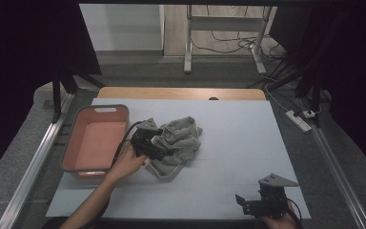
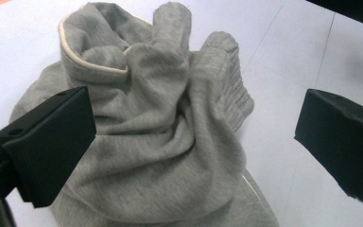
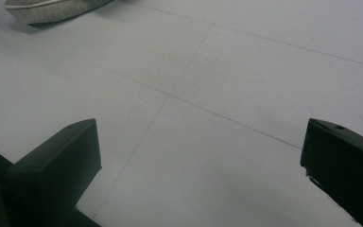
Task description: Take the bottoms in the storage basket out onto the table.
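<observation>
Reaching stage, by the look of it: left hand-held black two-jaw gripper point(image 1: 153, 143) brought up against the crumpled grey knit garment with pale piping point(image 1: 177, 143), jaws spread wide on either side of a raised fold, nothing clamped yet. Garment heaped near the middle of the pale grey table mat point(image 1: 238, 138), just beside the empty salmon-pink plastic basket point(image 1: 95, 138) on its left. Likely aim, judged only from the layout: moving the cloth into that basket. Next move calls for pressing forward over the bunched fold and closing firmly, enough fabric between the pads to avoid slipping. Right hand-held black gripper point(image 1: 253, 204) parked at the near right edge, wide open over bare mat, holding nothing. Count: one garment, one basket, two grippers.
</observation>
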Tool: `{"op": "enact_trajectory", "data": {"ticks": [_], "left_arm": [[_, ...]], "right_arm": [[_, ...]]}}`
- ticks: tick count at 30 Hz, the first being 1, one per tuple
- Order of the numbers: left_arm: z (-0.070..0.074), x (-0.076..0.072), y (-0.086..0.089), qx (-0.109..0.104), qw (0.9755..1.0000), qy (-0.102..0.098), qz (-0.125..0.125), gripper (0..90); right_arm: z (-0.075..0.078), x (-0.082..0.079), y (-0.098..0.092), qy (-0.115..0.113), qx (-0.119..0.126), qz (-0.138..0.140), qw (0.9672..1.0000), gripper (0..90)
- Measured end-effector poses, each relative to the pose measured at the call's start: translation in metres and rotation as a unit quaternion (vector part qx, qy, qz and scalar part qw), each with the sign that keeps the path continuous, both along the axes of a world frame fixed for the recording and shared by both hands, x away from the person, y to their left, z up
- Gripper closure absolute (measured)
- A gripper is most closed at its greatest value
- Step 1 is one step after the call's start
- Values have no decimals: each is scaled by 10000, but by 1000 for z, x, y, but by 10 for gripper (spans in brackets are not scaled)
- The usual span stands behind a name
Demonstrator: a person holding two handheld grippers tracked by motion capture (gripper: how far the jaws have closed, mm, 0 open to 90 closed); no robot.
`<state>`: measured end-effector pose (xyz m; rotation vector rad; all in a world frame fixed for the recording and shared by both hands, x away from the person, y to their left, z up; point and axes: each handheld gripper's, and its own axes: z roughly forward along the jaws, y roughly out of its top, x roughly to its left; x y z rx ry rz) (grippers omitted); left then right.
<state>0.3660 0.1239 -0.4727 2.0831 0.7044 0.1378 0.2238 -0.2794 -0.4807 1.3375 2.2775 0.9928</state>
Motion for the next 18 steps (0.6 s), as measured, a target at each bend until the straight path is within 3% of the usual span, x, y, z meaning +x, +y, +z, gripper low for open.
{"op": "enact_trajectory", "data": {"ticks": [18], "left_arm": [[8, -18, 4, -125, 9999, 27, -38, 0]], "right_arm": [[0, 0, 0, -12, 7, 44, 10000, 0]]}}
